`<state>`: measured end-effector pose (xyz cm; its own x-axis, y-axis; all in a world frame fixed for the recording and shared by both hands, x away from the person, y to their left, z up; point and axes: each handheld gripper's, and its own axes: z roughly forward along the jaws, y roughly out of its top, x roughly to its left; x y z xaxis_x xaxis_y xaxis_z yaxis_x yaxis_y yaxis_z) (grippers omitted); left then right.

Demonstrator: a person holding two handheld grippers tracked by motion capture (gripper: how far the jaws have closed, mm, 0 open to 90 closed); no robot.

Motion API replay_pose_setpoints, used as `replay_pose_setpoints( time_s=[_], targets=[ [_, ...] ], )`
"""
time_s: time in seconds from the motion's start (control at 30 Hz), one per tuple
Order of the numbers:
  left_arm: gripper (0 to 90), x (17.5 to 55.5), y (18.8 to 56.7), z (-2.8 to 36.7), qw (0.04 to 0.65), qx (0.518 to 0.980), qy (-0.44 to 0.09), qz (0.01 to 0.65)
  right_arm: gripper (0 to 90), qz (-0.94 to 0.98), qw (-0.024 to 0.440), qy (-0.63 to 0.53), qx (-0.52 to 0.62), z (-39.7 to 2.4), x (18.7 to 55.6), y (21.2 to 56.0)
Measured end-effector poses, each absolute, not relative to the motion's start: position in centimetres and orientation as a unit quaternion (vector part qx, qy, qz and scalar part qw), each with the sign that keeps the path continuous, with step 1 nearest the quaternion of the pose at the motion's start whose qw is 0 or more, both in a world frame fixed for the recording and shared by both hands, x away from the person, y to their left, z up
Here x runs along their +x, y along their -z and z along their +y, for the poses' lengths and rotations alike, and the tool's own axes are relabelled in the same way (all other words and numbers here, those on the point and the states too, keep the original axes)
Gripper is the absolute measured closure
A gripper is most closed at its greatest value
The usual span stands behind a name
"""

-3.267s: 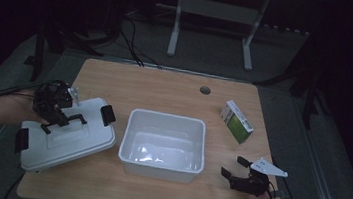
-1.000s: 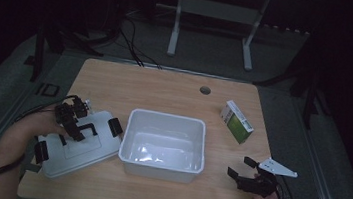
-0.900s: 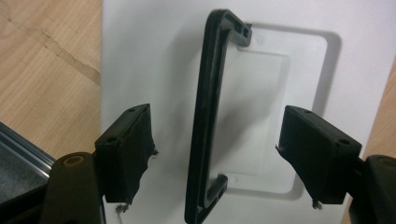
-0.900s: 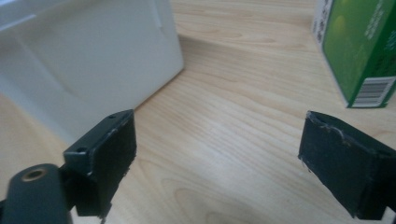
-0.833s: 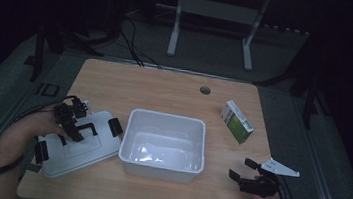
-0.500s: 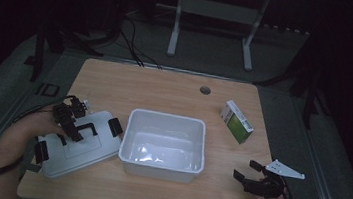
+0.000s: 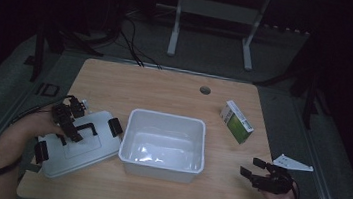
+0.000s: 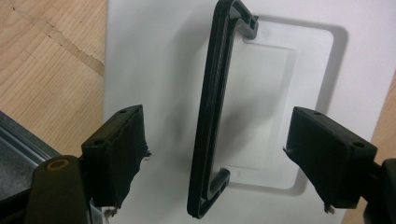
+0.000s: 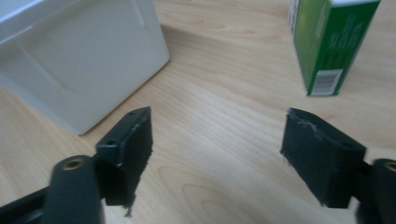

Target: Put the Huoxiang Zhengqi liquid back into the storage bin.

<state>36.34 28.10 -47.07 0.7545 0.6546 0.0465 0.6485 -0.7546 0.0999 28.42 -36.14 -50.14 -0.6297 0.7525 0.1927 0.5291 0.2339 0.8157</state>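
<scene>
The white lid (image 7: 76, 146) lies flat on the tabletop (image 7: 165, 90) just left of the open white bin (image 7: 165, 143), and the left gripper (image 8: 215, 158) hovers over it with its jaws apart, having just been opening, the lid's black handle (image 8: 212, 116) between them but untouched, so the lid-setting step looks finished. The right gripper (image 9: 217, 156) is empty near the tabletop's right front corner, its jaws wide though just now closing a little, aimed toward the green box (image 9: 331, 44) standing beyond the bin. The next move is probably reaching for that box.
</scene>
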Motion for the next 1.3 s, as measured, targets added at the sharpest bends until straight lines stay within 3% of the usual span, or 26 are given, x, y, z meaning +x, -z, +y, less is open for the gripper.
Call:
replay_pose_setpoints(
  time_s=[0.73,1.3],
  targets=[
    [20.0,36.2,47.1,28.5,0.031,0.935,-0.037,0.352,24.7,0.832,0.128,-0.379,0.385,-35.2,35.1,44.5],
    [20.0,36.2,47.2,28.5,0.024,0.937,-0.035,0.347,25.6,0.867,0.124,-0.301,0.376,-33.7,40.2,43.0]
  ],
)
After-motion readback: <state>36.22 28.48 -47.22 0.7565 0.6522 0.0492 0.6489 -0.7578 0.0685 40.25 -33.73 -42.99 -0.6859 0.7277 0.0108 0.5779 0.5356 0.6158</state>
